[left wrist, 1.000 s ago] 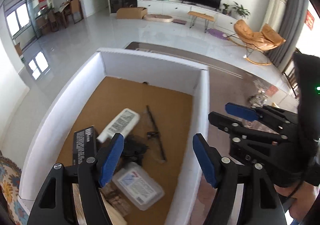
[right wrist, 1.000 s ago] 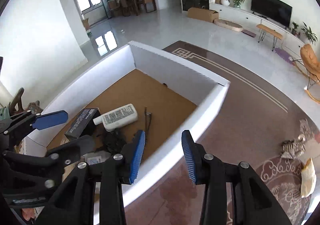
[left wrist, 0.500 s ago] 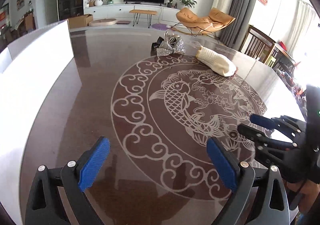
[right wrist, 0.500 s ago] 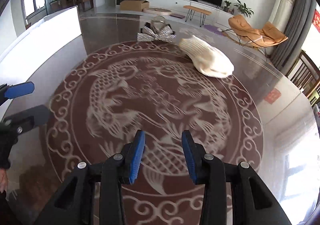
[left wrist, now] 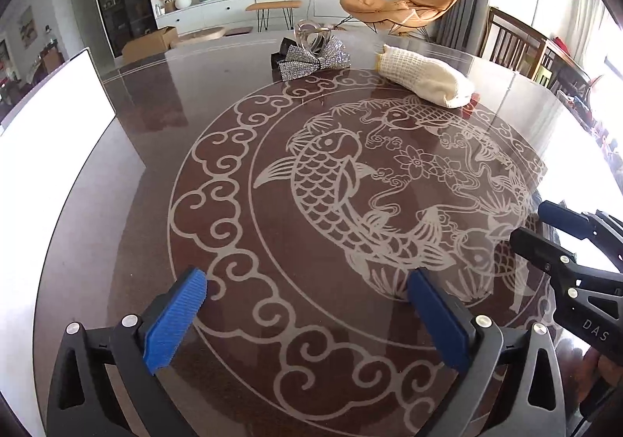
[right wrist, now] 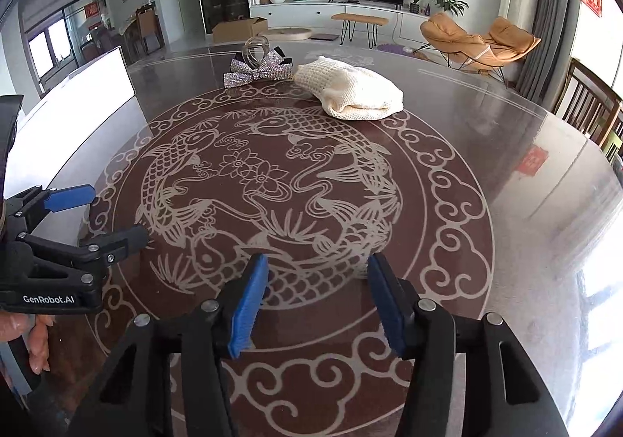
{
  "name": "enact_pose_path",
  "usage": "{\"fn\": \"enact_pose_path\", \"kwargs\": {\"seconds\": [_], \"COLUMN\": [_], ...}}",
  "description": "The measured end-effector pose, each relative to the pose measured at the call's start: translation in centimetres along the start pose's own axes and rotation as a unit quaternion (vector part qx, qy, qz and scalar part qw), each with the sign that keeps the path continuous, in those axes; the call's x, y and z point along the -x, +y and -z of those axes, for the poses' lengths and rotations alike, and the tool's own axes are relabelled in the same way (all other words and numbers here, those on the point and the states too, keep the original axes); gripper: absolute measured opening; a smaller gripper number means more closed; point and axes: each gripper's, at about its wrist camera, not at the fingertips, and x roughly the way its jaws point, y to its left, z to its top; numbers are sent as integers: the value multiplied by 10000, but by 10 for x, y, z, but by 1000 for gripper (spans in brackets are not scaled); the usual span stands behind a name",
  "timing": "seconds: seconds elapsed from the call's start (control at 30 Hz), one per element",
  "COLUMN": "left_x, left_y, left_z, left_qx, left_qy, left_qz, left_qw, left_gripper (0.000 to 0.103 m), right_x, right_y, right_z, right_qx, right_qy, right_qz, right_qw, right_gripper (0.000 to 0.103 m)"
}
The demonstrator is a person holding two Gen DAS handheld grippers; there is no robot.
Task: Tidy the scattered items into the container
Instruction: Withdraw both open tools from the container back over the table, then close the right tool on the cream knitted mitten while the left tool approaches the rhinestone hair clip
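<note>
Both grippers empty, jaws just been opening, nothing btwn them. Left gripper [left wrist: 305, 304] widest; right gripper [right wrist: 317, 293] partly open. Knit pouch [right wrist: 350, 92] lies far side of table [right wrist: 506, 149], long axis left-right, nearer right gripper. Sequin bow [right wrist: 259, 69] just left of it. Container [right wrist: 97, 86] far left.

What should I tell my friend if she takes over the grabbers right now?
Left gripper: open, nothing between the jaws, which have just been opening.
Right gripper: open and empty too, jaws just widened.
Both hover over the fish-pattern table.
Left to tidy: the cream knitted pouch and the sparkly bow with a clear piece on it, side by side at the table's far side.
The white container stands at the left edge; its inside is out of view now.
Next, probably: reach for the pouch or bow and carry it to the container.
</note>
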Motion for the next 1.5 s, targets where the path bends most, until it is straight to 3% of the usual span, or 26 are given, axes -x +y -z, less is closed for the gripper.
{"fn": "enact_pose_path", "kwargs": {"seconds": [0.53,0.6,0.67,0.73,0.83,0.9,1.1,1.23,1.43,1.5], "left_x": [1,1,2,2,3,3,2,2,1,-6], "left_y": [5,5,6,6,6,6,6,6,7,4], "left_z": [5,5,6,6,7,7,6,6,4,-8], "left_qx": [-24,-17,-5,2,10,8,44,43,-24,-662], "left_qy": [-19,-27,-33,-36,-39,-39,-37,-36,-12,65], "left_qz": [13,9,2,-2,-8,-7,-27,-27,22,441], "left_qw": [10000,10000,10000,10000,10000,10000,10000,10000,10000,9968], "left_gripper": [103,103,103,103,103,103,103,103,103,103], "right_x": [0,12,36,42,2,-31,-104,-110,-68,-51], "right_y": [0,-12,-36,-55,-76,-79,-57,-40,-37,-40], "right_z": [0,0,-6,-34,-97,-129,-170,-158,-94,-67], "right_qx": [-38,-377,-838,-1014,-1037,-953,-710,-188,499,485], "right_qy": [-16,-361,-1271,-1642,-1079,-645,27,7,-20,-181], "right_qz": [-28,-176,-370,-239,-776,-851,-914,-640,-607,-562], "right_qw": [10000,9985,9876,9809,9857,9897,9933,9978,9969,9971], "right_gripper": [55,55,55,55,55,55,55,55,54,54]}}
